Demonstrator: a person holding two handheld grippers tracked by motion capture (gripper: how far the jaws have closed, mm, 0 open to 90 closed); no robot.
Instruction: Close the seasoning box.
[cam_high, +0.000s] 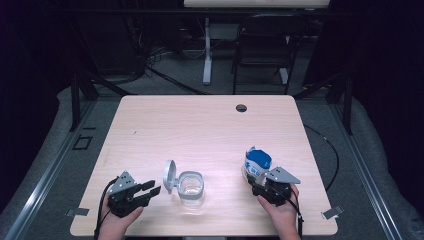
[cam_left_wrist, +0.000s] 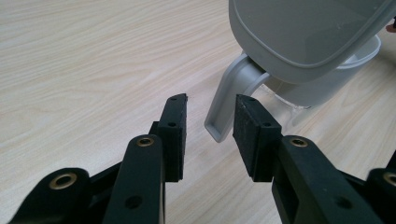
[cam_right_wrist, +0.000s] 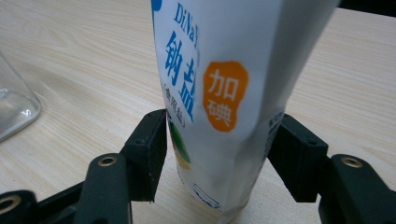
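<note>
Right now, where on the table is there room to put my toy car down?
The whole far half of the table is bare, from the jar and the bag up to the small hole. The gap between the jar and the bag is free too. It is crowded at the near edge, around the left gripper and the right gripper.

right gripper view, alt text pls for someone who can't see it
A white salt bag with blue Chinese lettering and an orange patch stands upright on a pale wooden table, between the two black jaws of the right gripper, which are spread wide on either side of it. The edge of a clear container shows at the left.
</note>
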